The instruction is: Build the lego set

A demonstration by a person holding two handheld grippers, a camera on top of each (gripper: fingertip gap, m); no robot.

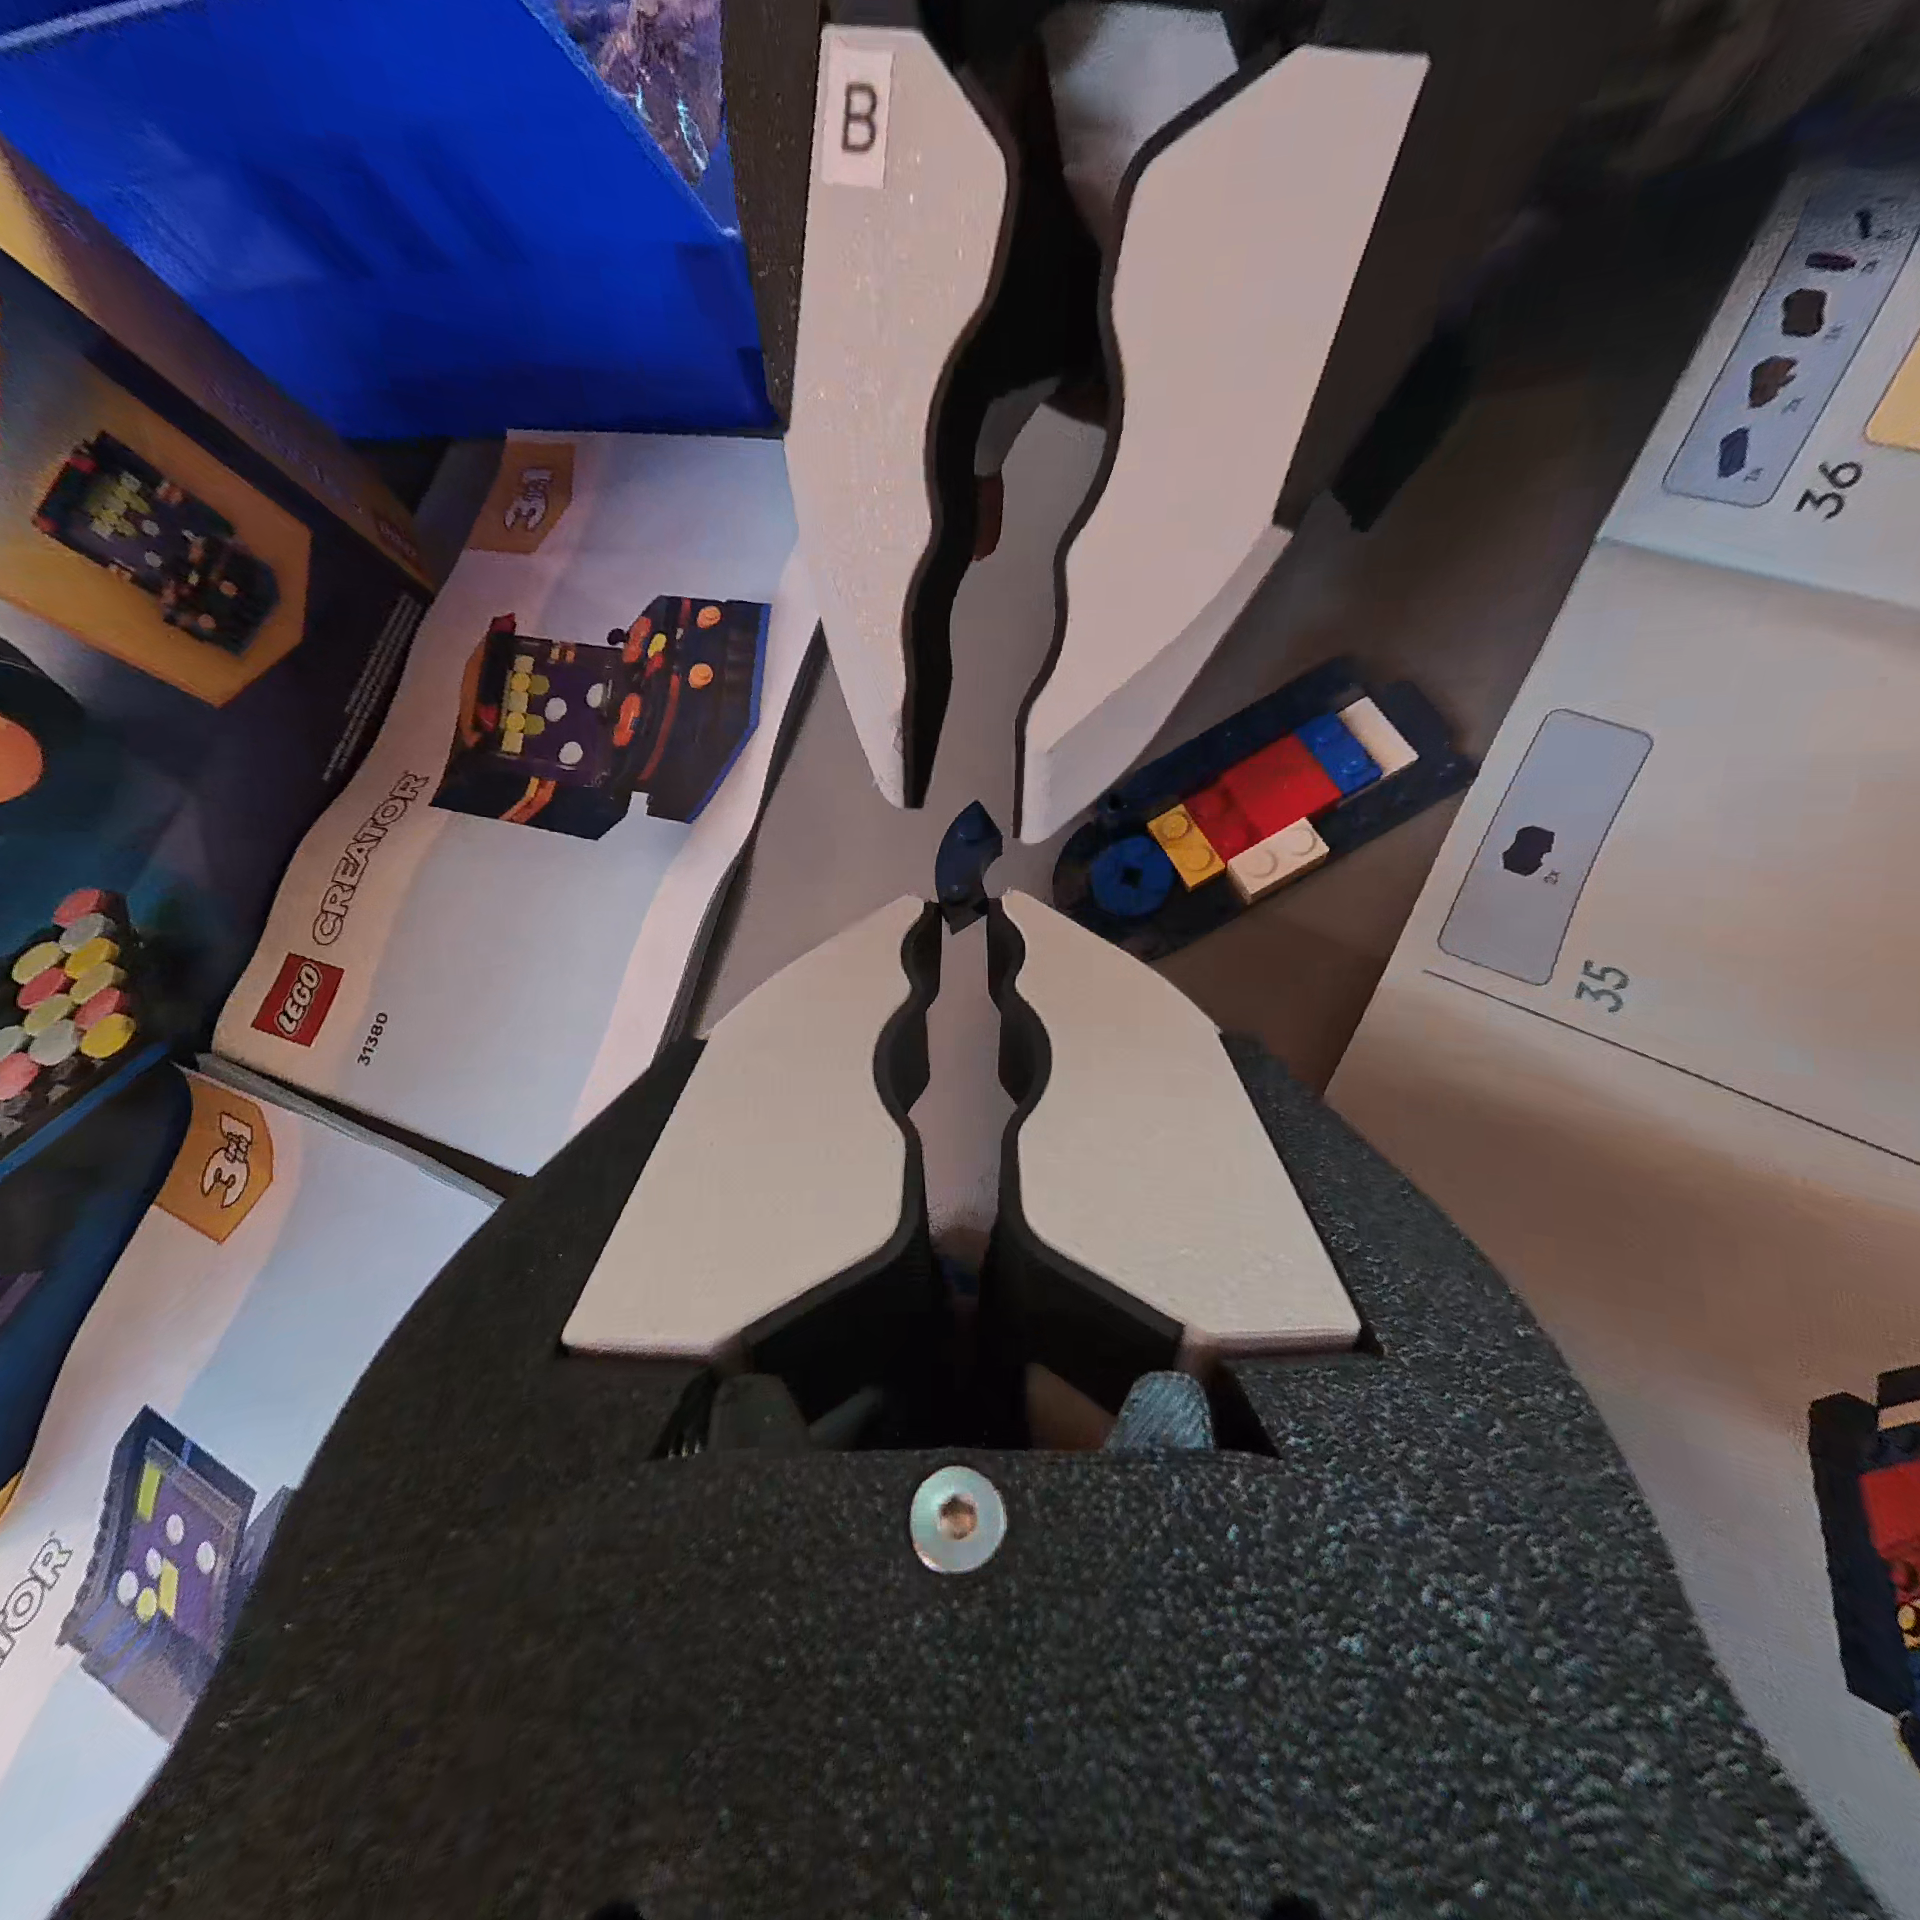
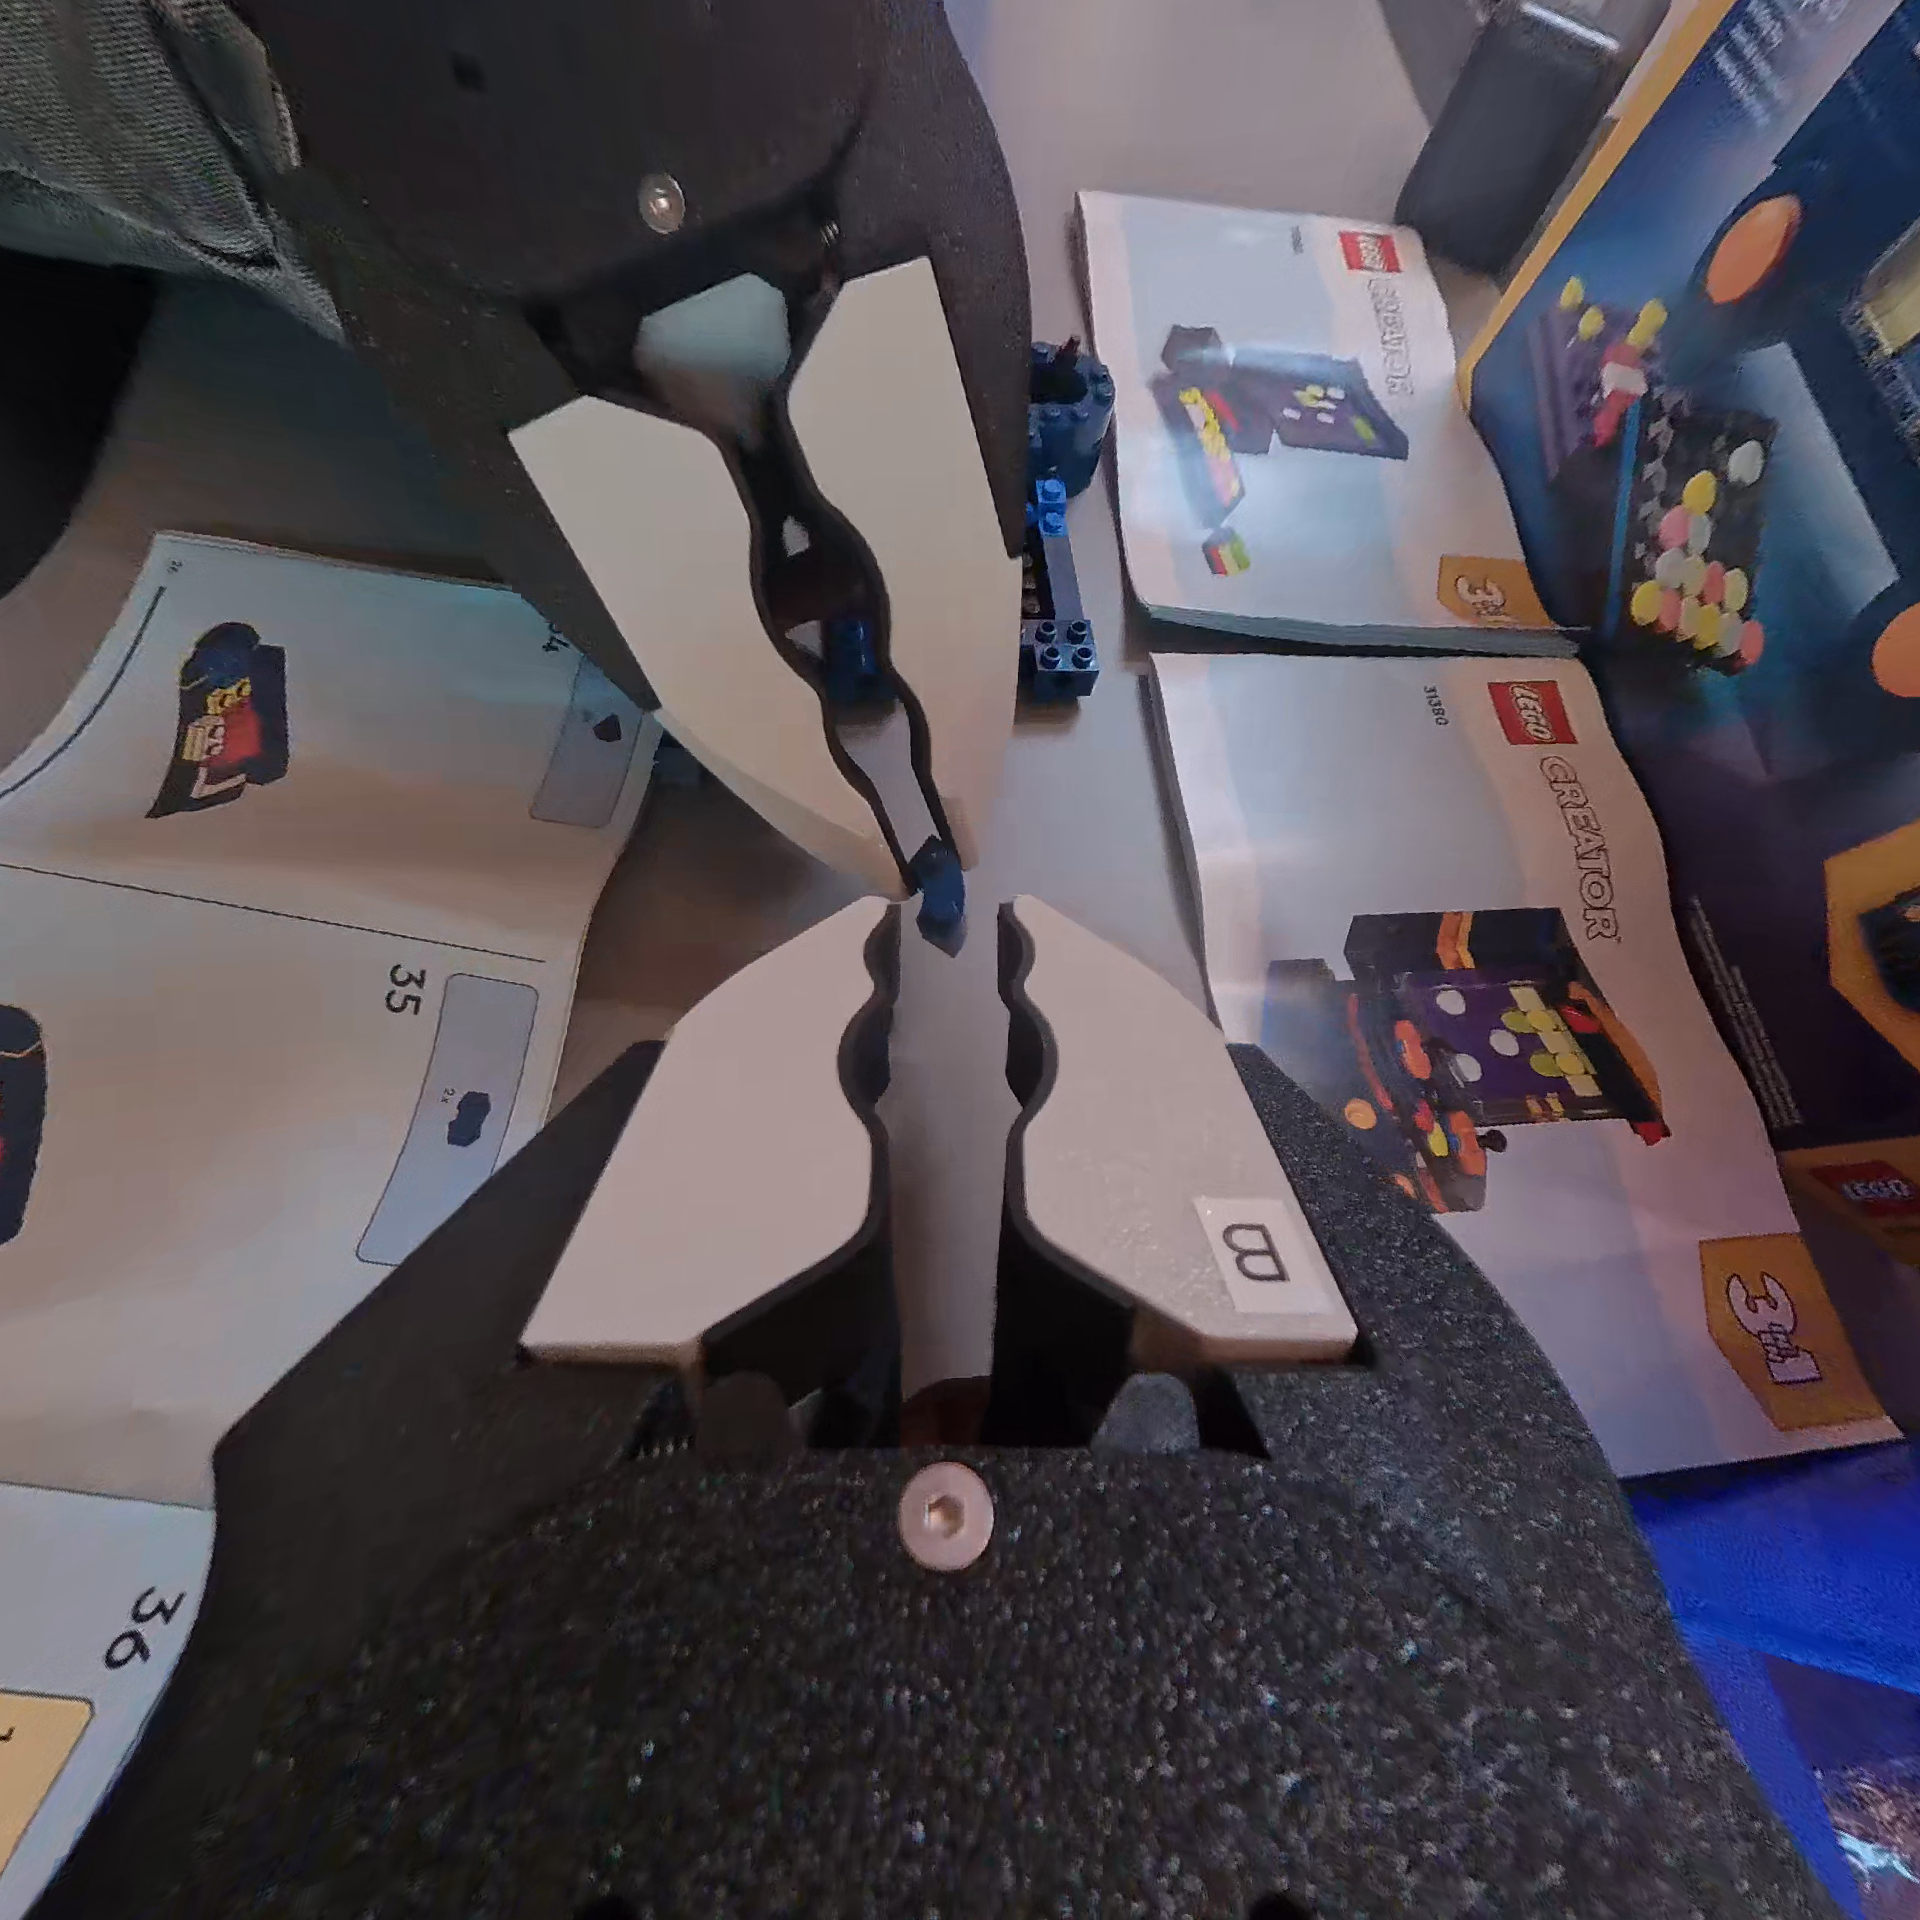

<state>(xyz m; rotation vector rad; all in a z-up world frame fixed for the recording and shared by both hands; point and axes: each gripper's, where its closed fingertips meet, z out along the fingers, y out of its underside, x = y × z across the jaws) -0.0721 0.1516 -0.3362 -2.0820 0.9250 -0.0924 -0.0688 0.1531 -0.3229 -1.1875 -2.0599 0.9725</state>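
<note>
My left gripper (image 1: pixel 964 912) is shut on the lower end of a small dark blue curved brick (image 1: pixel 966 857), held above the grey table. My right gripper (image 1: pixel 968 805) comes in from the top of the left wrist view, its fingers standing open on either side of the brick's upper end without touching it. In the right wrist view my right gripper (image 2: pixel 945 914) is open, and the brick (image 2: pixel 940 899) hangs between its tips with a gap on both sides. There the left gripper (image 2: pixel 935 868) pinches the brick from above.
A small build on a dark blue plate (image 1: pixel 1247 810) with red, yellow, white and blue bricks lies just right of the grippers. An open instruction booklet (image 1: pixel 1662 831) lies beside it. Closed booklets (image 1: pixel 499 831), a set box (image 1: pixel 156 520) and a blue box (image 1: pixel 416 208) are on the left. Loose dark blue bricks (image 2: pixel 1060 582) lie farther off.
</note>
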